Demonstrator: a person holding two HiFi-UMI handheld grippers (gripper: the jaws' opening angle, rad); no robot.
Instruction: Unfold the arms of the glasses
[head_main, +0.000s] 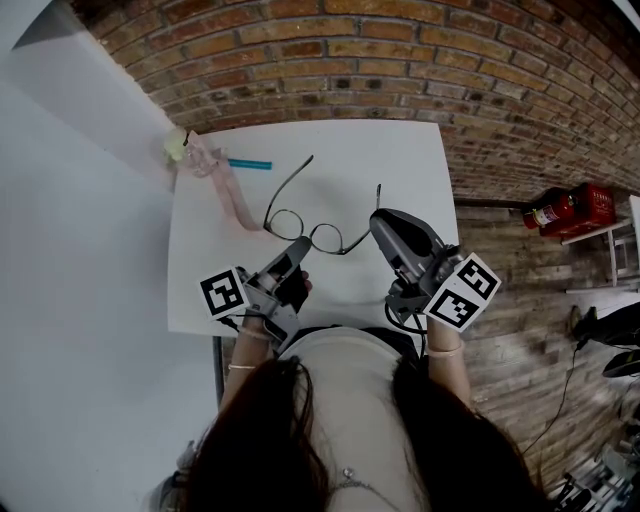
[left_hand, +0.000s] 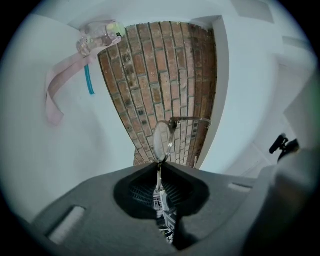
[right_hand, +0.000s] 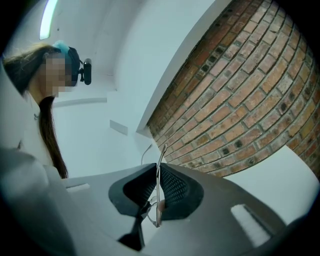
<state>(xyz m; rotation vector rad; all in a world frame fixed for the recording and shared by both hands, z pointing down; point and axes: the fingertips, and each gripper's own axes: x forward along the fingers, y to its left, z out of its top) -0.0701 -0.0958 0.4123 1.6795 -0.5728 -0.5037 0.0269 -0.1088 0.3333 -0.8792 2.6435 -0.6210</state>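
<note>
Thin wire-rimmed glasses (head_main: 327, 237) are held over the near part of the white table (head_main: 410, 150). Both arms stand out from the frame and point away from me. My left gripper (head_main: 300, 244) is shut on the frame beside the left lens. In the left gripper view the jaws (left_hand: 160, 164) pinch the rim, with one lens (left_hand: 163, 140) sticking up just beyond them. My right gripper (head_main: 377, 226) is shut on the right arm of the glasses near its hinge. In the right gripper view that thin arm (right_hand: 161, 157) runs up between the closed jaws (right_hand: 157, 171).
A pink strap (head_main: 222, 185) with a small clear-and-yellow object (head_main: 178, 148) lies at the table's far left corner, next to a teal stick (head_main: 249, 164). A white wall runs along the left. The floor is brick, and a red fire extinguisher (head_main: 566, 209) lies to the right.
</note>
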